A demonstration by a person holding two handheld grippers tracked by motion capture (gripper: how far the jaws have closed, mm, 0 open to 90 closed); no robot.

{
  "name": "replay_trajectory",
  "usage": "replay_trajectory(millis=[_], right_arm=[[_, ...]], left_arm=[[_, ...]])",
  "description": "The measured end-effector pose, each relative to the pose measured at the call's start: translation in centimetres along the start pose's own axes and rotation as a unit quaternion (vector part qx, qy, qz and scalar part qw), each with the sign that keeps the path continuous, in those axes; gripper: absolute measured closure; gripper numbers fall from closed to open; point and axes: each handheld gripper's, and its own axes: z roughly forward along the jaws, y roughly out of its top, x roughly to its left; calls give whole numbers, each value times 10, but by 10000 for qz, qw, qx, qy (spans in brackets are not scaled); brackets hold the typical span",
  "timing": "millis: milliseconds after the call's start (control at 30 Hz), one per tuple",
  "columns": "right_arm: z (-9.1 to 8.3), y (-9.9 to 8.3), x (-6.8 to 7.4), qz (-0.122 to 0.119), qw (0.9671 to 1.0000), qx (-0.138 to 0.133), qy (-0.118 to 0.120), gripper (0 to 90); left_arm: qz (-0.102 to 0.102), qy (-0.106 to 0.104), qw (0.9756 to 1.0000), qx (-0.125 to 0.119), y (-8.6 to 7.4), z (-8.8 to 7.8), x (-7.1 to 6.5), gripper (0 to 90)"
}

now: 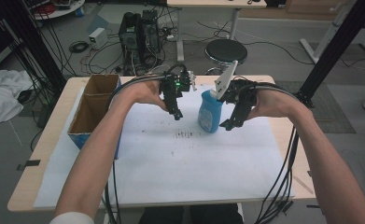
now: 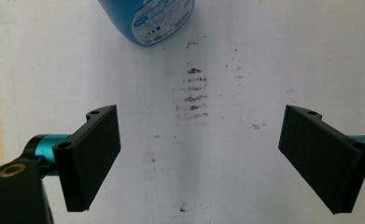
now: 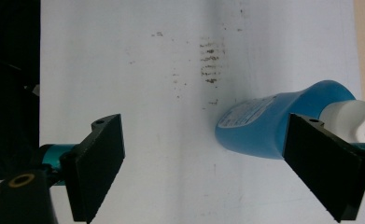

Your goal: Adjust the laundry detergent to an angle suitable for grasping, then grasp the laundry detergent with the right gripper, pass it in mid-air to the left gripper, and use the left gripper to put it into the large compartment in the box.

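We note a blue plastic bottle (image 1: 210, 111) with a white cap and a printed label, standing upright on the white paper sheet (image 1: 171, 163) — just beside a patch of dark smudges (image 1: 184, 134). The right gripper (image 1: 231, 122) hovers just beside it, jaws released, the bottle off past one jaw — not between them. The left gripper (image 1: 176, 114) hangs near, jaws apart, empty.
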Motion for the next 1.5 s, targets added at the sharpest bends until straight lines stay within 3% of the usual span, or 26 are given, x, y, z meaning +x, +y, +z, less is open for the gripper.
replay_trajectory(millis=[200, 233, 267, 300, 600, 900, 1000, 1033, 1233, 1267, 1300, 1367, 1400, 1467, 1500], right_arm=[[-1, -2, -1, -21, 10000, -55, -45, 121], [-1, -2, -1, -21, 10000, -55, -45, 121], [-2, -3, -3, -205, 9998, -2, -40, 121], [-2, -3, -1, 22, 9999, -77, -76, 121], [-4, -4, -2, 237, 9993, 149, -237, 121], [-6, -12, -5, 722, 9954, 353, -526, 121], [-6, -15, -7, 931, 9929, 419, -610, 121], [-5, -18, -8, 1105, 9908, 432, -651, 121], [-2, -23, -9, 1506, 9852, 309, -756, 121], [-2, -25, -7, 1882, 9788, 365, -724, 121], [-2, -25, -7, 1882, 9788, 365, -724, 121], [1, -27, -8, 2060, 9748, 300, -797, 121], [1, -27, -8, 2060, 9748, 300, -797, 121], [3, -29, -9, 2363, 9674, 295, -864, 121], [4, -30, -10, 2438, 9653, 275, -899, 121]], left_arm=[[37, -27, 10000, 30, 1, 2, 1, 128], [176, -16, 9997, 147, 2, 1, 3, 128], [10, -24, 10000, 39, 1, 2, 1, 129], [-4, -7, 10000, 16, 0, 1, 1, 129], [-59, 48, 10000, -58, -3, -2, 0, 128], [-62, 94, 9999, -20, -4, -6, -1, 129], [-82, 109, 9999, -42, -4, -6, -2, 129], [-105, 110, 9999, -47, -4, -7, -2, 129], [-91, 96, 9999, -2, -5, -9, -3, 129], [-126, 112, 9998, -51, -6, -9, -3, 129], [-109, 108, 9999, -36, -6, -10, -3, 129], [-115, 97, 9999, -49, -7, -11, -3, 129], [-115, 97, 9999, -49, -7, -11, -3, 129], [-121, 109, 9999, -60, -8, -12, -4, 129], [-153, 129, 9997, -109, -8, -12, -4, 129]])
